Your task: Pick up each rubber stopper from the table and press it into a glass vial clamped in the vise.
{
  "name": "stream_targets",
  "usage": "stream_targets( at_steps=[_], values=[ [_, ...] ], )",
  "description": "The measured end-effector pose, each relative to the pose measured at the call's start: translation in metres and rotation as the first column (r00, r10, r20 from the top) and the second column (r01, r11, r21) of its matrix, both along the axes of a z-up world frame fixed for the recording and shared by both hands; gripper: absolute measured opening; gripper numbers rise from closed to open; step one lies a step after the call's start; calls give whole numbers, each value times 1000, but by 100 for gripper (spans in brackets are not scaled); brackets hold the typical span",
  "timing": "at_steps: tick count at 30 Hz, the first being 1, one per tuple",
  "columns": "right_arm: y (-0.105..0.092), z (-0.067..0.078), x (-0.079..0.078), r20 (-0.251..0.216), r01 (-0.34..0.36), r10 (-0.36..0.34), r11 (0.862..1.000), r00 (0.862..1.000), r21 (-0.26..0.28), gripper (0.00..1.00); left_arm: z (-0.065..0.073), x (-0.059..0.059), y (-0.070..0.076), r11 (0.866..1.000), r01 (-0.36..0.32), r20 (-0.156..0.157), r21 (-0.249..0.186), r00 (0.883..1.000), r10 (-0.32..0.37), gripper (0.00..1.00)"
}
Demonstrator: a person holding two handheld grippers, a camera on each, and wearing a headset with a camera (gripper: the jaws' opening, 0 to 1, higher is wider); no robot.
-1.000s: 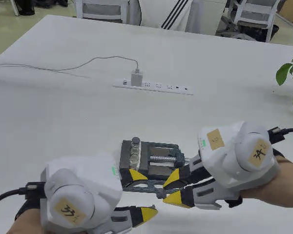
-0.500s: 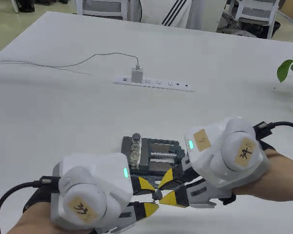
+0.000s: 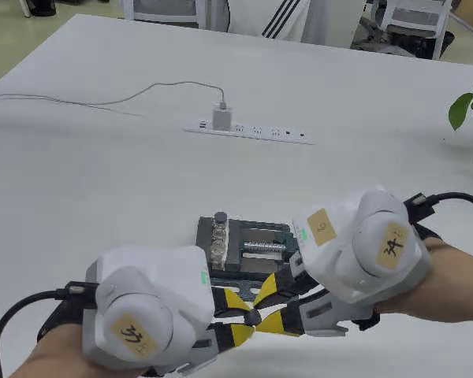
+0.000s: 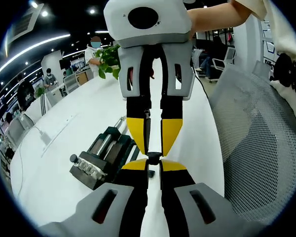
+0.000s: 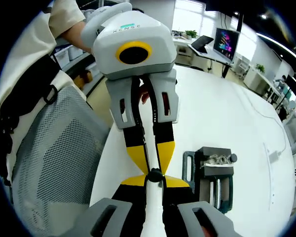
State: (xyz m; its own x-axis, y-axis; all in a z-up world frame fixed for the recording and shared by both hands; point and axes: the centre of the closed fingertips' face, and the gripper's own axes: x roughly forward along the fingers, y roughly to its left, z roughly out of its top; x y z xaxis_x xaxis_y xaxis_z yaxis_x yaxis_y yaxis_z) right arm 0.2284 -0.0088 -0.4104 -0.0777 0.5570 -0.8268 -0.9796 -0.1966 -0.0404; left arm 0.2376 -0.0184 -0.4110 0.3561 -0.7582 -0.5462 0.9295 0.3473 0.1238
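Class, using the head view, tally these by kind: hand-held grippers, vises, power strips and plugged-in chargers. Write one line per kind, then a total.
Grippers: 2 (left gripper, right gripper)
Vise: 1
Power strip: 1
Charger: 1
Total: 5
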Motion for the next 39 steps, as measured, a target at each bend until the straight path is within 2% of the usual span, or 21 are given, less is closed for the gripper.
stream_targets(
  at_steps=[5,8,9,10,13,15,19,22,28,31,35,39],
  values=[
    [0,1,0,-8,5,-5,1000,1000,12,7,1,0,1,1000,-8,-5,-12,1000,8,4],
    [0,2,2,-46,43,-41,999,998,21,8,2,1,1,999,-17,-10,-28,1000,17,4],
    [0,3,3,-45,46,-44,999,998,30,8,3,1,1,999,-23,-13,-35,1000,23,4],
    [1,5,4,-48,55,-53,998,997,40,9,3,1,2,999,-28,-17,-43,999,28,4],
    [2,14,4,-100,101,-92,991,991,89,10,4,1,3,998,-38,-19,-50,999,37,4],
    [1,17,5,-109,105,-94,990,990,100,10,4,1,3,998,-39,-19,-53,999,38,4],
    [0,18,5,-144,126,-109,986,984,109,9,9,2,2,994,-63,-29,-92,998,60,4],
    [-1,15,5,-143,125,-110,987,984,98,11,14,4,0,990,-72,-33,-118,997,69,4],
    [0,16,4,-146,119,-103,988,984,99,9,15,5,0,990,-75,-29,-120,997,72,4],
    [0,16,3,-149,117,-102,988,984,100,9,16,4,0,989,-79,-37,-128,996,75,4],
    [-1,17,3,-147,118,-103,988,984,103,8,17,4,0,982,-104,-73,-160,993,94,4],
    [-1,19,2,-139,120,-105,987,985,105,8,18,3,-1,980,-110,-76,-168,992,98,4]
  ],
)
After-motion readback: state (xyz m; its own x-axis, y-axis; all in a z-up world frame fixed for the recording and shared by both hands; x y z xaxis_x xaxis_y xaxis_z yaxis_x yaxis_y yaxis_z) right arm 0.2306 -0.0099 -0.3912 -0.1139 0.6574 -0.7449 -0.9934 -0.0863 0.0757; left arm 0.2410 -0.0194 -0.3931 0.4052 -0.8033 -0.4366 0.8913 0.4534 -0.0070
